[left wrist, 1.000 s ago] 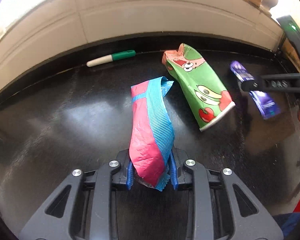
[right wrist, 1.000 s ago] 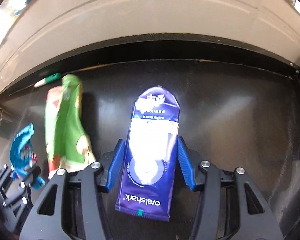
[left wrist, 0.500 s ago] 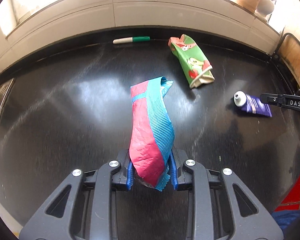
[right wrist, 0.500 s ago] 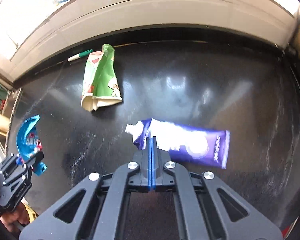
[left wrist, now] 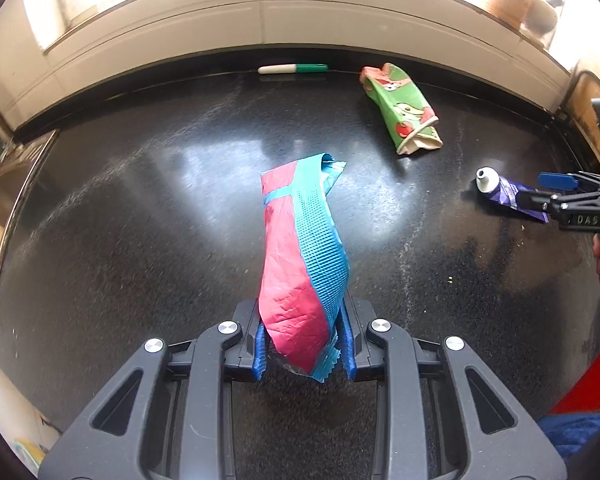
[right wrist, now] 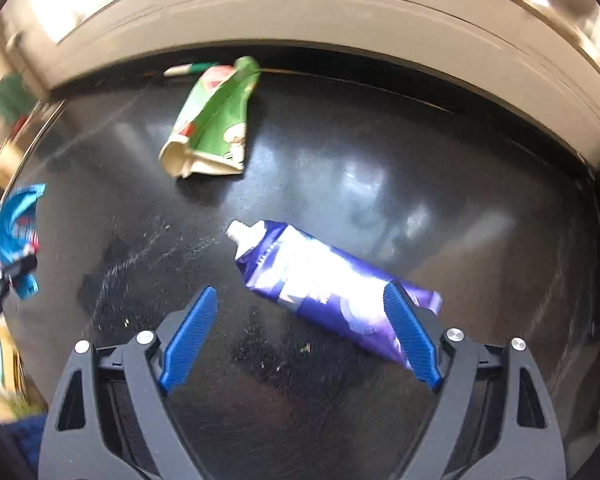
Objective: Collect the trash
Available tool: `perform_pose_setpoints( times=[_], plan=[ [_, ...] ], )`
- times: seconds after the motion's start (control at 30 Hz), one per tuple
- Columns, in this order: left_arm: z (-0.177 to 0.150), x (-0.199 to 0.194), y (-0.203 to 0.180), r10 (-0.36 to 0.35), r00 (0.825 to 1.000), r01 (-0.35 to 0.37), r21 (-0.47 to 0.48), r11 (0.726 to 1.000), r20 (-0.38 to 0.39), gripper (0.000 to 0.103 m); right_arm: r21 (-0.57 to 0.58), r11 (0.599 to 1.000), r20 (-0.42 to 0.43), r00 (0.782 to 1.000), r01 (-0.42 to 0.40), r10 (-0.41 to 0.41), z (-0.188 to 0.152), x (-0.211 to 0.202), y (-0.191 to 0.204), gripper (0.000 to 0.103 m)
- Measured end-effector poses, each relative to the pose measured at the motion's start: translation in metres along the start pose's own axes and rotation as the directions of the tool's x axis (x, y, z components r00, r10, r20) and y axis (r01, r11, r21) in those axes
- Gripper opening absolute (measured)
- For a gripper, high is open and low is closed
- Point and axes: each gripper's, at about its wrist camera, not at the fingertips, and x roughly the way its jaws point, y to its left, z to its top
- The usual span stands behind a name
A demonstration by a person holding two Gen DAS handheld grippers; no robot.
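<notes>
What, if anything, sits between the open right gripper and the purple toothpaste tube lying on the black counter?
Nothing visible. The right gripper is open, and the purple toothpaste tube lies flat on the black counter just ahead, its crimped end already behind the right finger pad. The crumpled green carton lies well beyond.

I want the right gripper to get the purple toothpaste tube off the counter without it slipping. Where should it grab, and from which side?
Grip the purple toothpaste tube across its flat body, likely just behind the white nozzle end, coming from above with fingers straddling its width. It lies flat and diagonal on the black counter, so the open right gripper should probably turn to square up with it first.
</notes>
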Motion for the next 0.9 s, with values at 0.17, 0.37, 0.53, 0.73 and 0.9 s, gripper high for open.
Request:
perform_pose_setpoints(
  times=[0.17, 0.37, 0.53, 0.73, 0.9],
  plan=[
    [-0.007, -0.002, 0.003, 0.037, 0.999, -0.038, -0.055, 0.998, -0.012, 0.027, -0.163, 0.984, -0.091, 0.994, -0.069, 0.054, 0.011, 0.031, -0.007, 0.082],
    [-0.009, -0.004, 0.002, 0.075, 0.997, -0.078, -0.112, 0.991, -0.026, 0.027, -0.315, 0.941, -0.139, 0.987, -0.124, 0.083, 0.015, 0.043, -0.009, 0.083],
    [-0.008, -0.004, -0.002, 0.082, 0.996, -0.085, -0.115, 0.990, -0.028, 0.027, -0.231, 0.954, -0.133, 0.978, -0.189, 0.162, 0.013, 0.034, -0.011, 0.053],
    [-0.002, -0.004, -0.007, 0.062, 0.998, -0.063, -0.071, 0.996, -0.017, 0.027, -0.089, 0.981, -0.051, 0.984, -0.174, 0.170, 0.013, 0.010, -0.012, 0.019],
    [0.002, -0.007, -0.008, 0.044, 0.999, -0.044, -0.034, 0.998, -0.001, 0.027, 0.019, 0.995, -0.015, 0.995, -0.099, 0.100, 0.013, -0.006, -0.019, 0.011]
  ],
)
